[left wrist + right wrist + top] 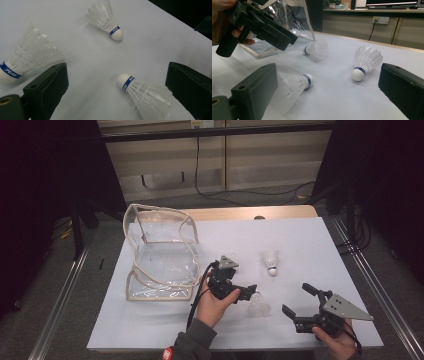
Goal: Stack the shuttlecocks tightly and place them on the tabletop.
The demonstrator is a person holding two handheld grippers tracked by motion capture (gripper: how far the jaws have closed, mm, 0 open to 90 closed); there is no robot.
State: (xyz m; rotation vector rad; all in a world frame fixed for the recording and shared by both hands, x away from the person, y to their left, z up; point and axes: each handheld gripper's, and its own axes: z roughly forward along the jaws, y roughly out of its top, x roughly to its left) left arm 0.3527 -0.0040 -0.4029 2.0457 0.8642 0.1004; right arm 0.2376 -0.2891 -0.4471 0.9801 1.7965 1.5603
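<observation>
- Now the left tongs [248, 293] hang low over the white desk [310, 240], held in the person's left hand [212, 302], with the jaws standing wide apart and nothing between the pads.
- Just beside their tips lies a shuttlecock [259, 305] on its side; in the left gripper view this same shuttlecock [143, 93] is between the two black jaws but no pad touches it (the cork points up and to the left there).
- A second shuttlecock [270, 260] lies farther back on the desk, well apart from both tongs, with its cork toward the person.
- In the left gripper view, a third shuttlecock [23, 62] lies at the left edge, outside the jaws.
- The right tongs [299, 299] are at the near right part of the desk, in the right hand [334, 340]; their jaws are also wide apart and empty.
- A clear plastic bag [160, 252] with a pale trim stands open at the left side of the desk, near the left hand.
- In the right gripper view the left tongs [284, 37] are in front of this bag.
</observation>
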